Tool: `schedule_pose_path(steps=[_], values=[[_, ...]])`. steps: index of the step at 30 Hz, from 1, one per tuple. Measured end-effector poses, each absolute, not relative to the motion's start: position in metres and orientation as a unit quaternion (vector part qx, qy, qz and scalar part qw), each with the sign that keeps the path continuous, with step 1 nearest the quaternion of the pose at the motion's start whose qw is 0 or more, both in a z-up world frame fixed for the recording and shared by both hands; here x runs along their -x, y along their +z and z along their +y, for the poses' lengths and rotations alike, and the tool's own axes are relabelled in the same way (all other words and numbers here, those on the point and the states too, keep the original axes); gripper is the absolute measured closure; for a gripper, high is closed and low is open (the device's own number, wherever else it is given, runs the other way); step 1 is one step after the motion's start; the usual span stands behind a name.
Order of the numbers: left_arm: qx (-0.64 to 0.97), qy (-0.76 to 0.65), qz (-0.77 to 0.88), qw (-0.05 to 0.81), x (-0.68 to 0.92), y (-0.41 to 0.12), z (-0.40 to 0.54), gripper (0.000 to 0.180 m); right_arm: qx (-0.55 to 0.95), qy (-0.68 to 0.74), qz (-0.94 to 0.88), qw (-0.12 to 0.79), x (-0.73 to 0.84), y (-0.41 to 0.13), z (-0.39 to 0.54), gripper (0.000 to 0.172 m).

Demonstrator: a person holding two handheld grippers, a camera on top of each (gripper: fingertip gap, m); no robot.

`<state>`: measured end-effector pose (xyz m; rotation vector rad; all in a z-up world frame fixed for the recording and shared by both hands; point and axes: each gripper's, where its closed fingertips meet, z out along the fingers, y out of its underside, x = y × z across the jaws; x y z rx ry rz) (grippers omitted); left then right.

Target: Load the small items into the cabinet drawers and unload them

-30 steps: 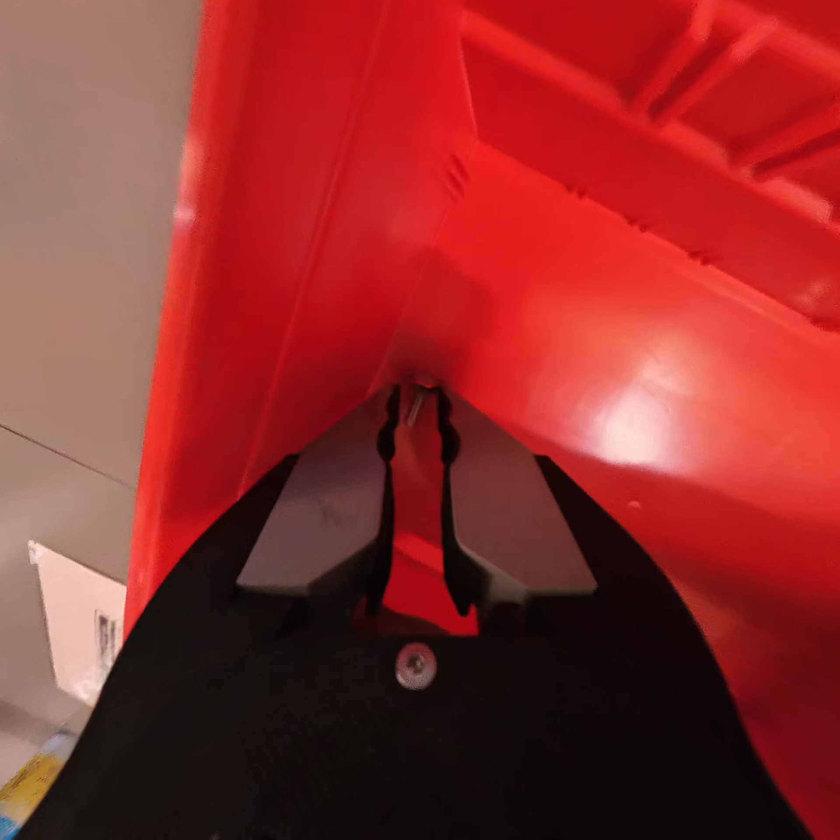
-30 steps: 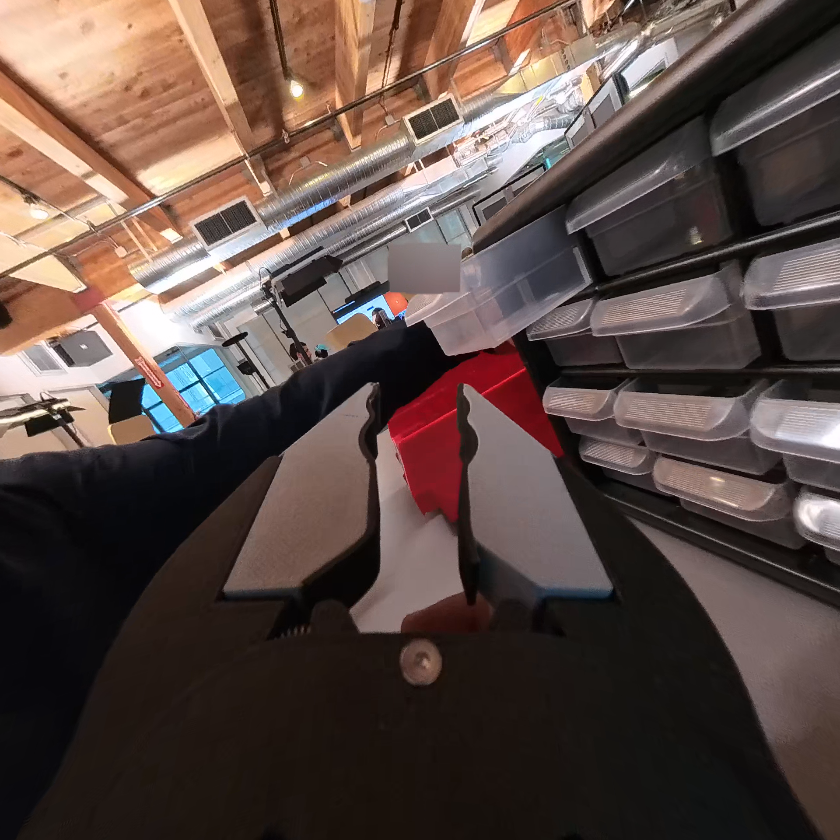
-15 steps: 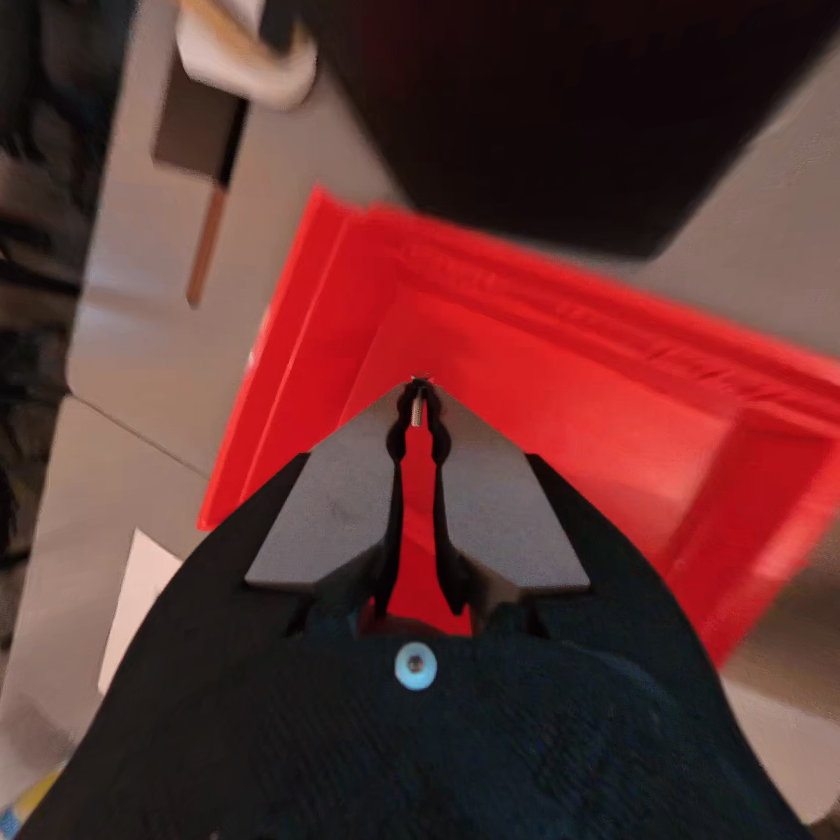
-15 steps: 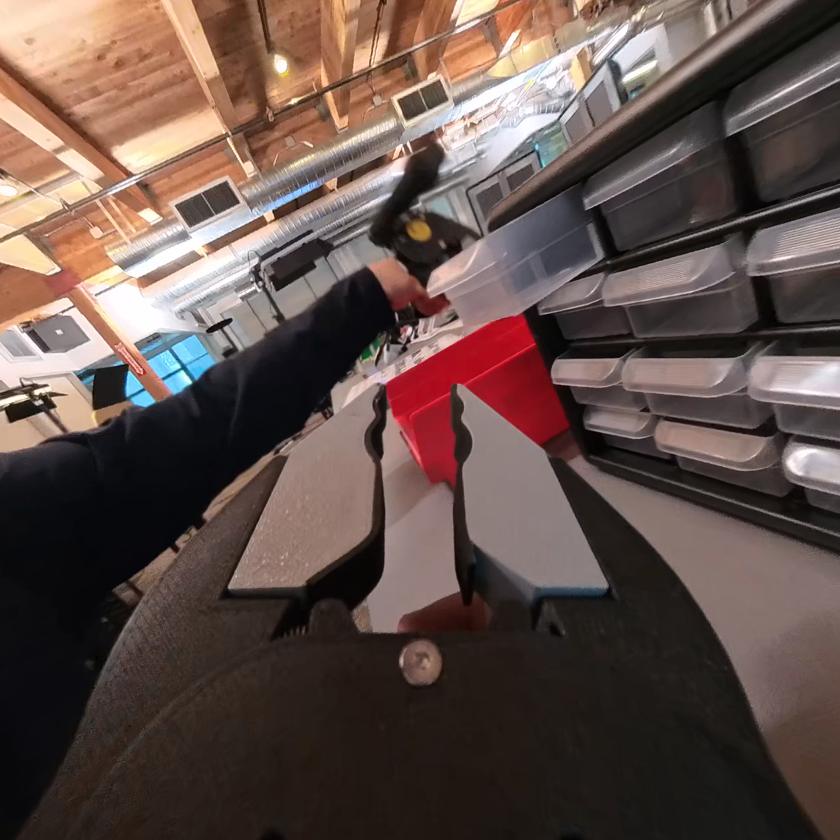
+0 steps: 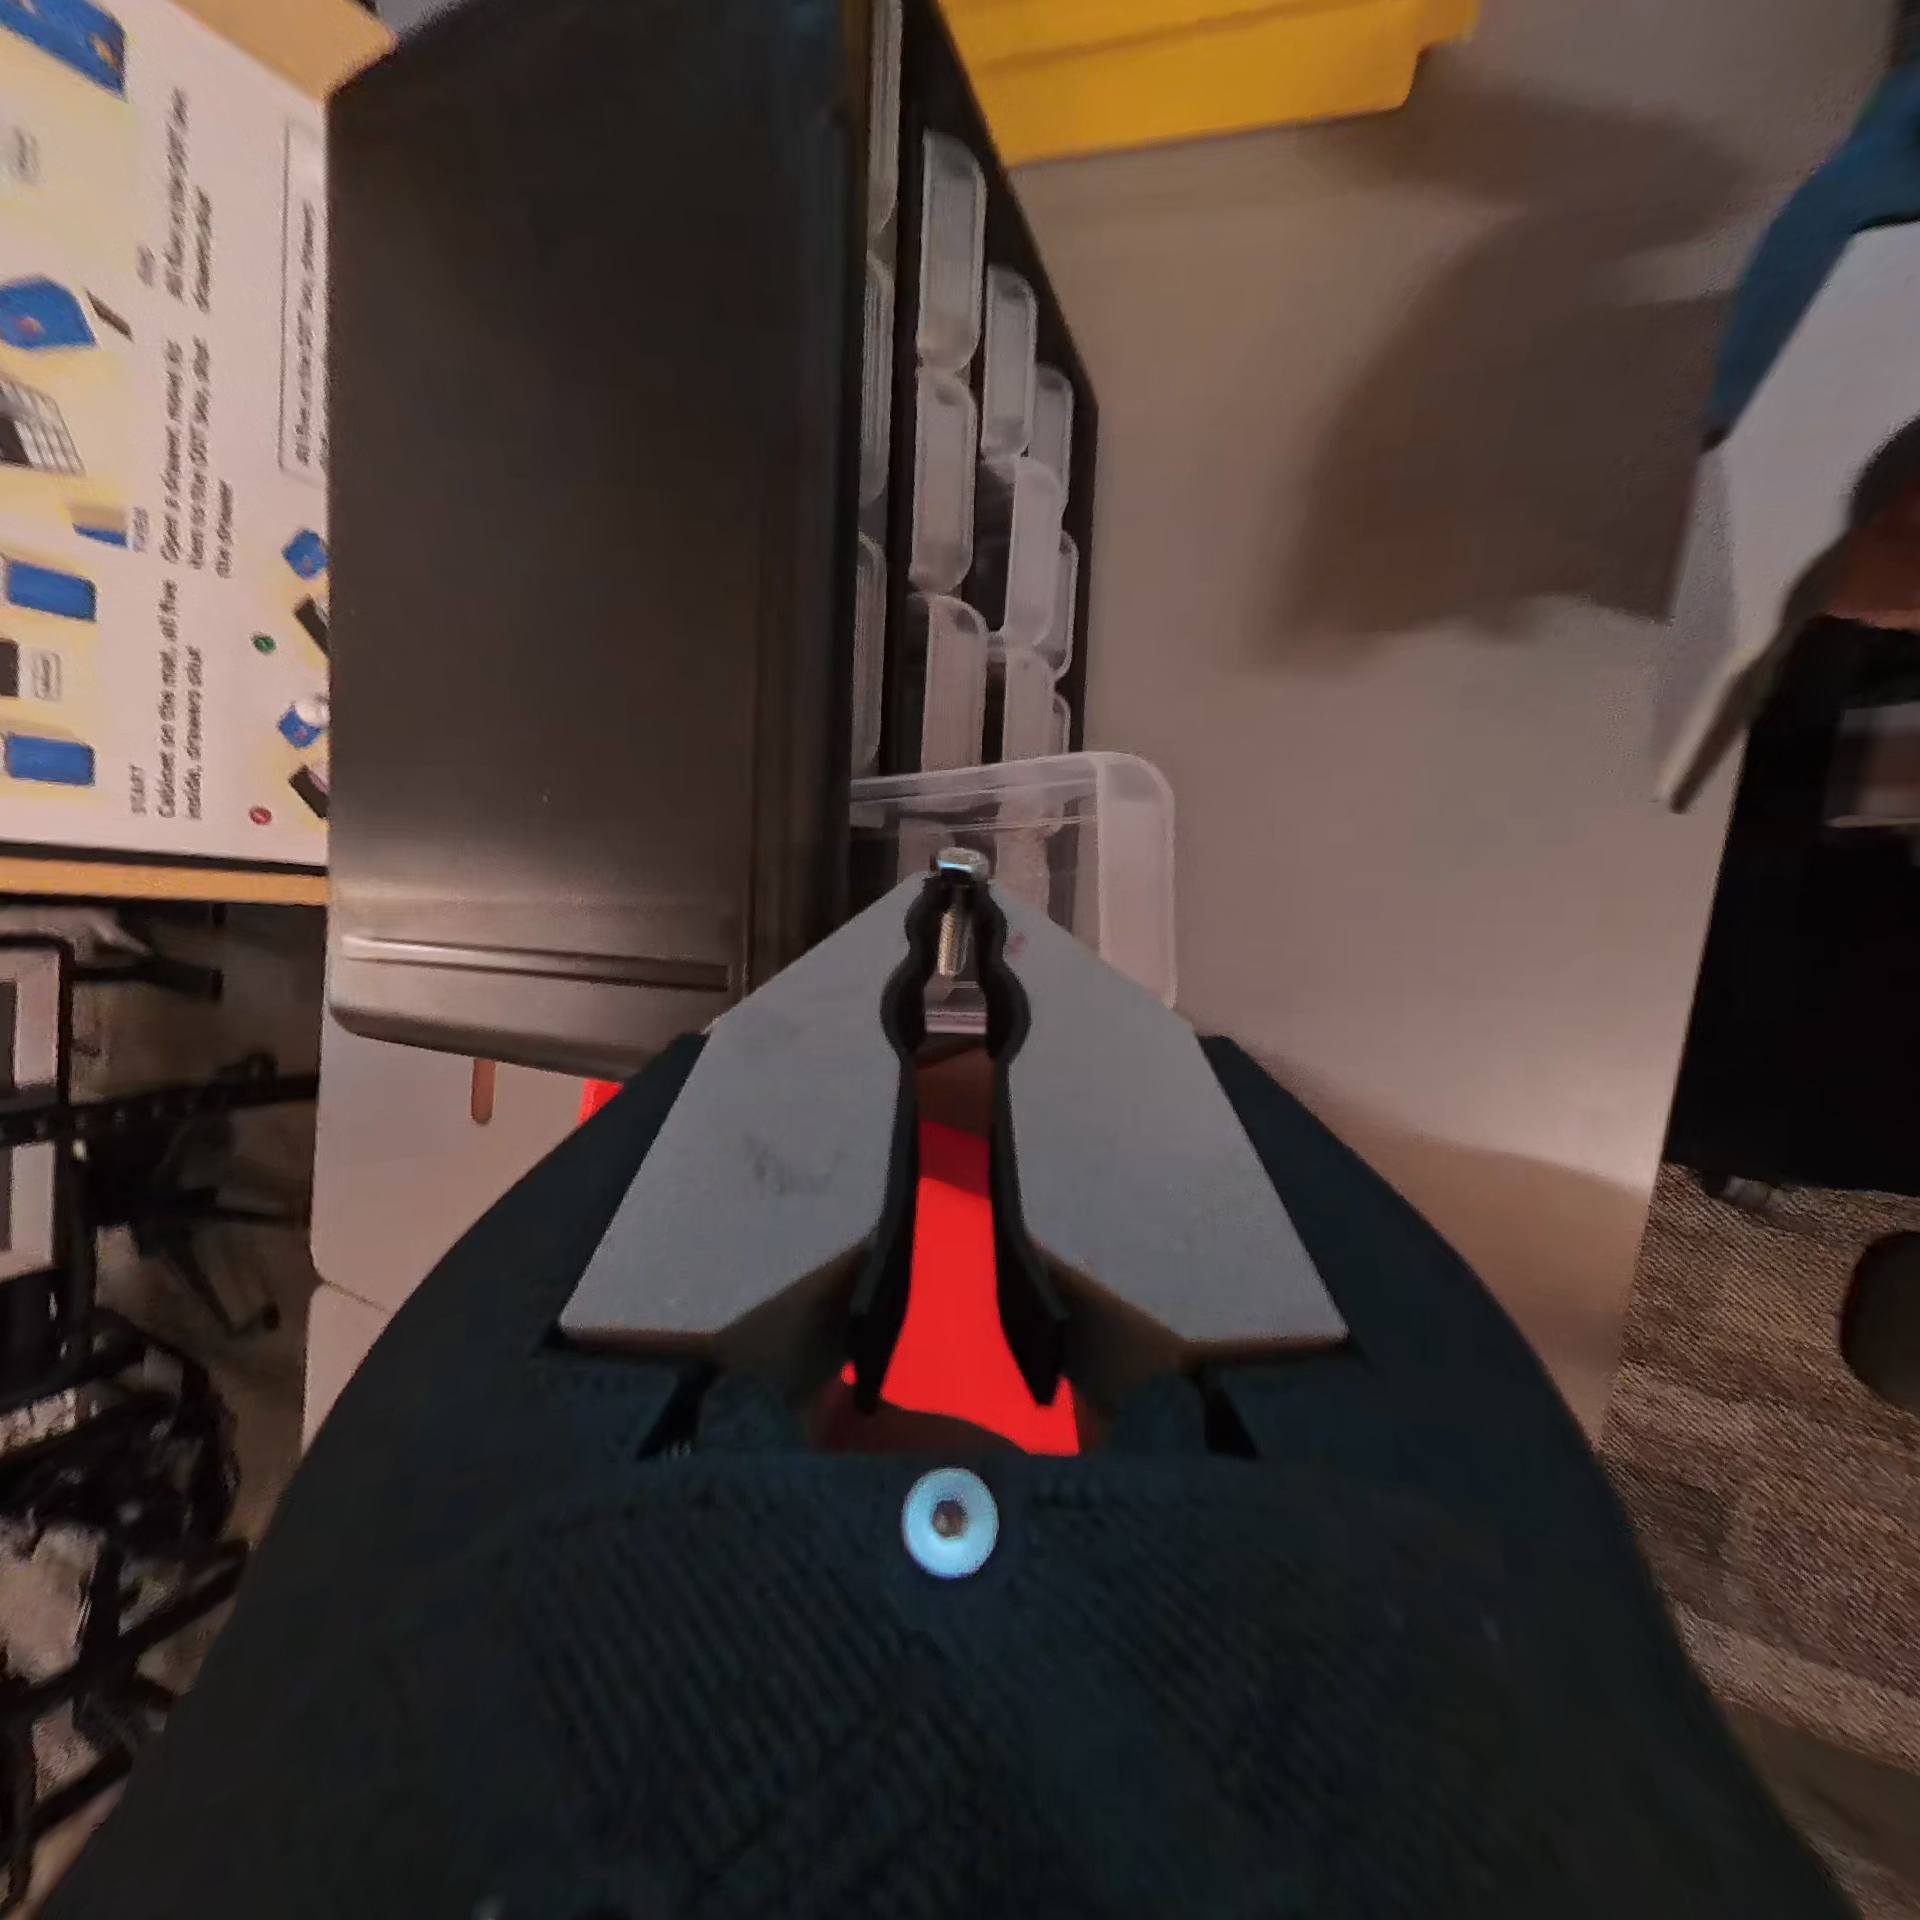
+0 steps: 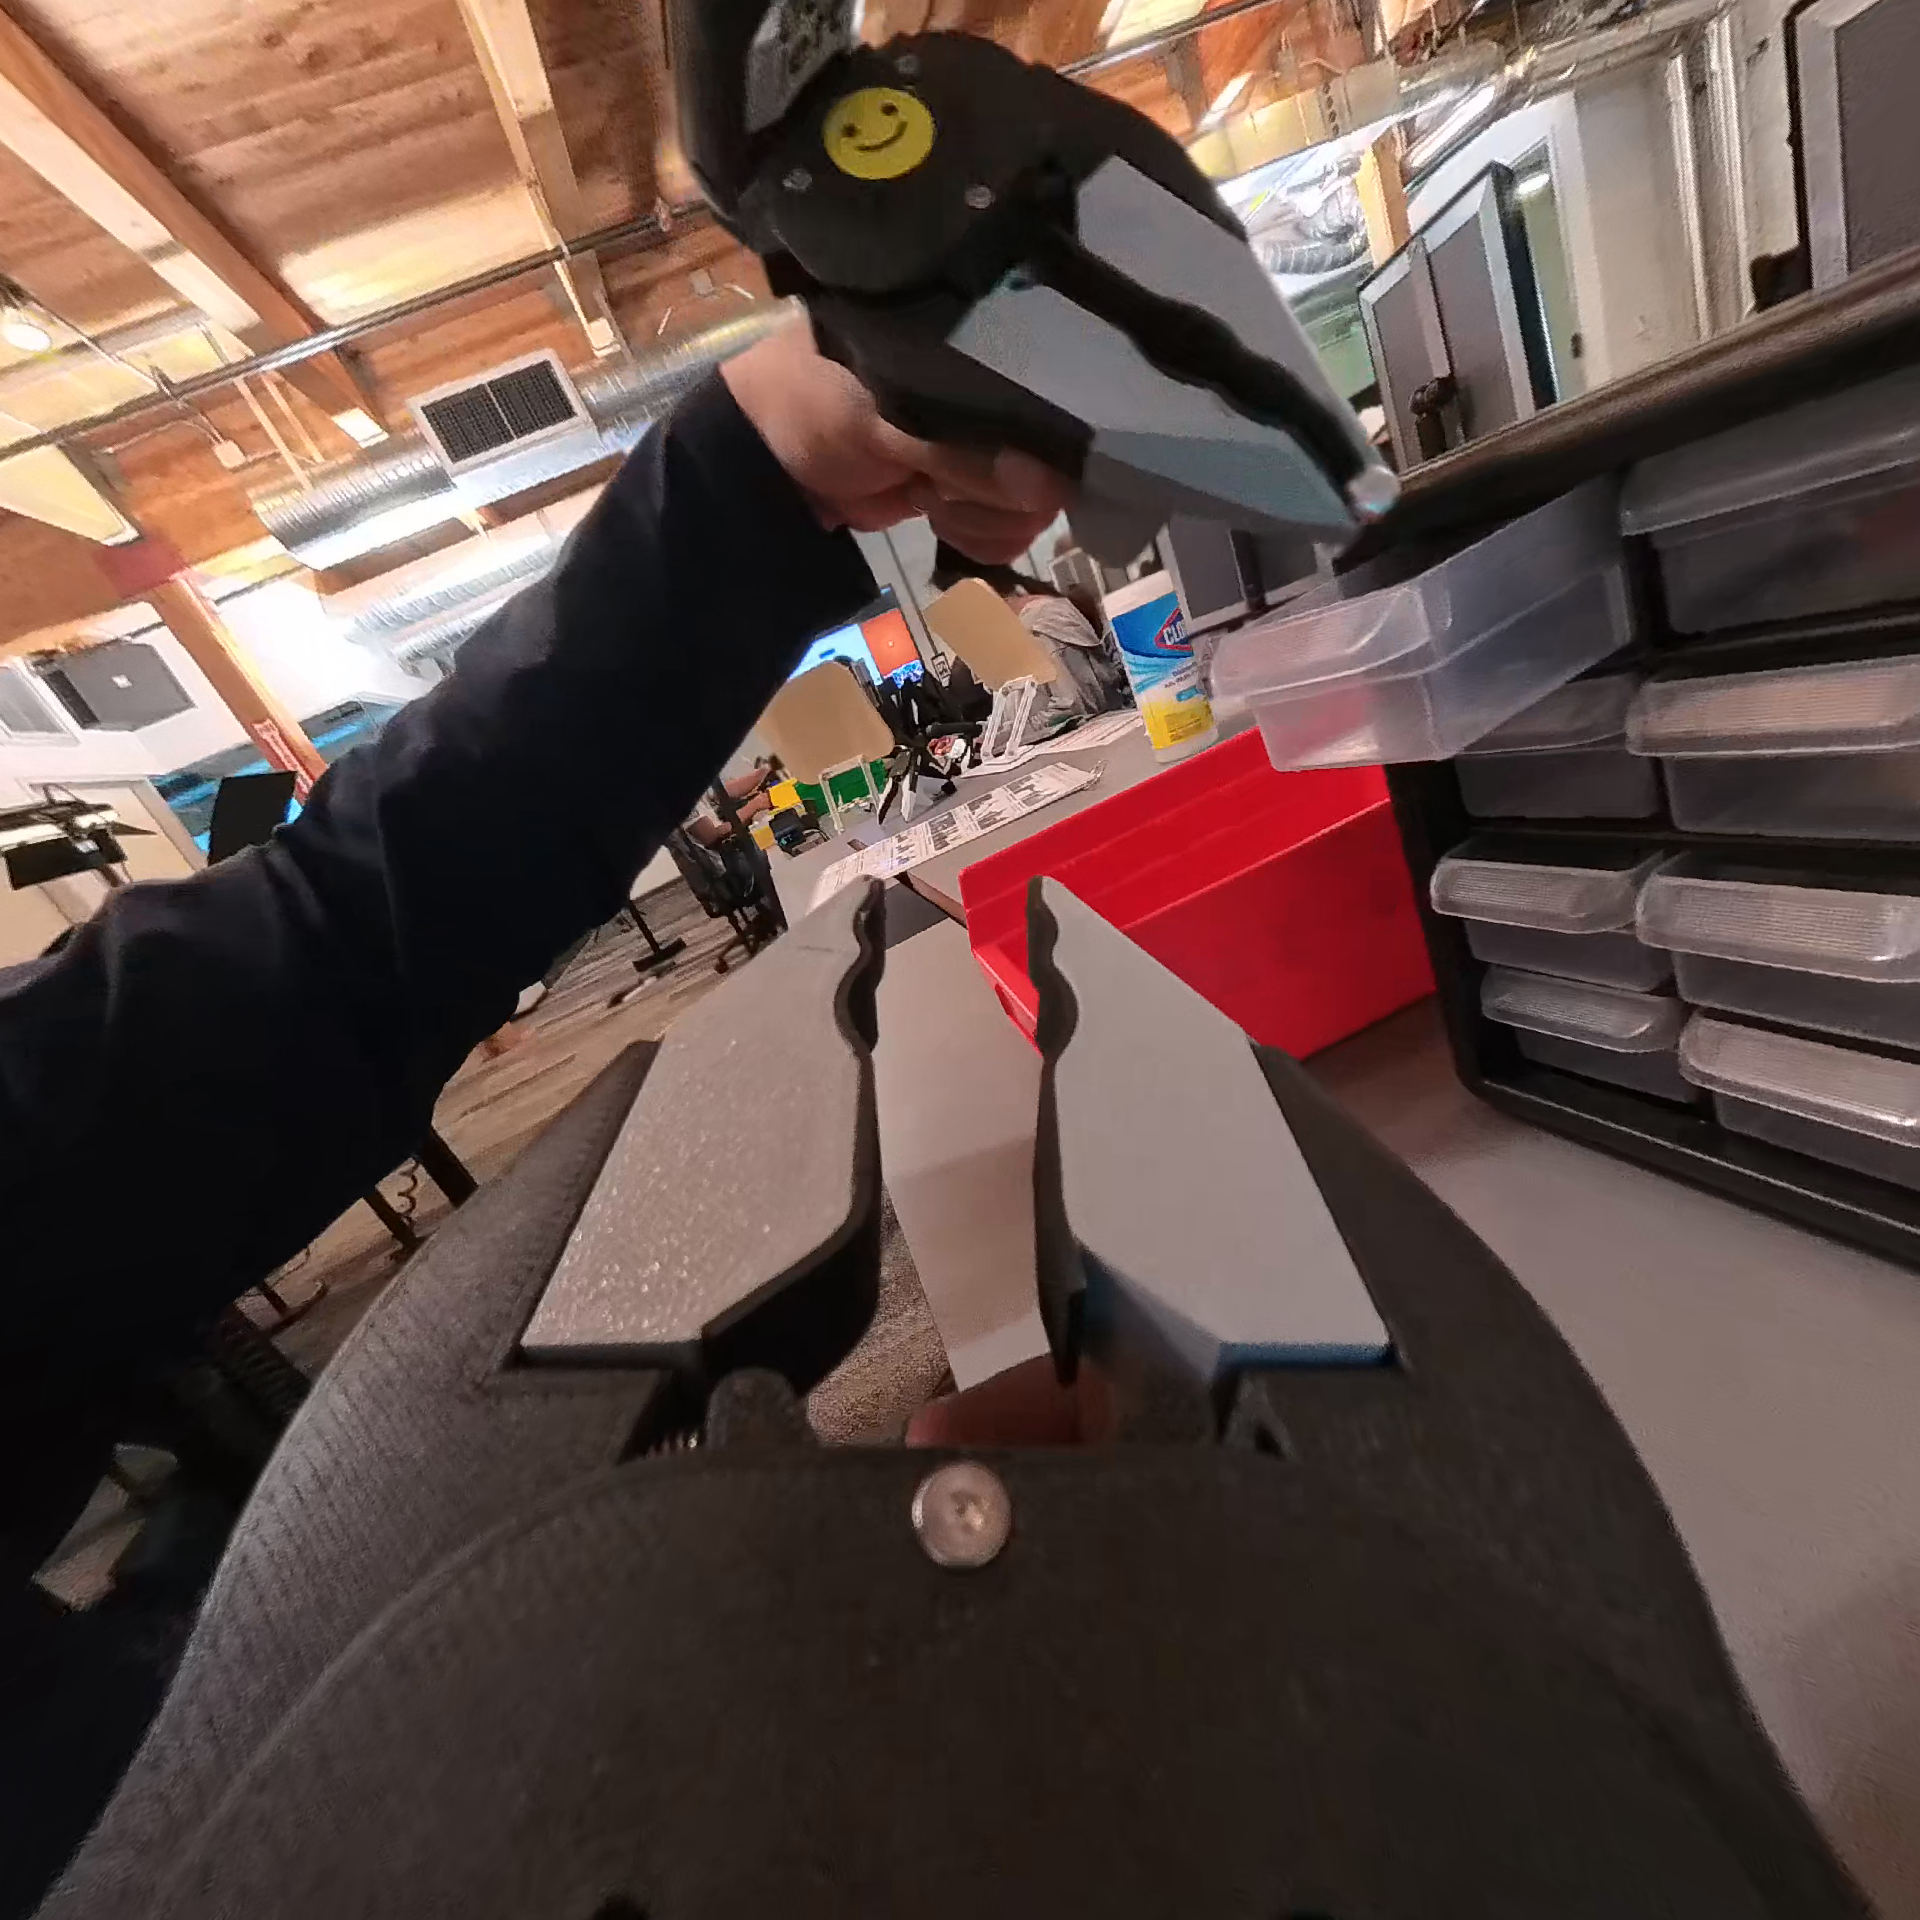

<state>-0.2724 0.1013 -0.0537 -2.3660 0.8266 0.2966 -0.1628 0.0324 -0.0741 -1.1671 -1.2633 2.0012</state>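
A dark sleeve [image 6: 416,883] crosses under wooden ceiling beams [image 6: 156,208]. The grey table [image 6: 1714,1403] carries printed sheets [image 6: 966,821], a labelled wipes canister [image 6: 1169,675], a red bin [image 6: 1226,904] and the drawer cabinet [image 6: 1714,831]. The left tool [image 5: 954,914] pinches a small silver bolt [image 5: 949,935] above the pulled-out clear drawer [image 5: 1122,831]. The right tool [image 6: 956,935] gapes narrowly, bare.

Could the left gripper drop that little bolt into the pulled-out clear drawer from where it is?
Probably yes. The left gripper pinches the bolt right at the open clear drawer, which juts out of the cabinet with nothing between them; the right gripper is well clear.
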Motion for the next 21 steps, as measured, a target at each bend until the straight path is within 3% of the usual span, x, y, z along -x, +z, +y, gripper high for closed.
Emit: schedule_pose_path(steps=[3, 6, 10, 16, 21], values=[[0.909, 0.129, 0.285, 0.277, 0.278, -0.065, 0.107, 0.176, 0.430, 0.727, -0.471, 0.253, 0.166, -0.070, 0.034, 0.147], [0.915, 0.133, 0.266, 0.274, 0.280, -0.064, 0.109, 0.150, 0.440, 0.700, -0.490, 0.276, 0.179, -0.067, 0.040, 0.147], [0.914, 0.133, 0.223, 0.312, 0.291, -0.047, 0.117, 0.153, 0.463, 0.660, -0.496, 0.322, 0.207, -0.067, 0.060, 0.159], [0.920, 0.144, 0.151, 0.332, 0.323, -0.046, 0.125, 0.180, 0.476, 0.609, -0.516, 0.369, 0.249, -0.067, 0.074, 0.172], [0.919, 0.119, 0.133, 0.351, 0.326, -0.045, 0.128, 0.180, 0.513, 0.572, -0.509, 0.388, 0.284, -0.084, 0.094, 0.172]])
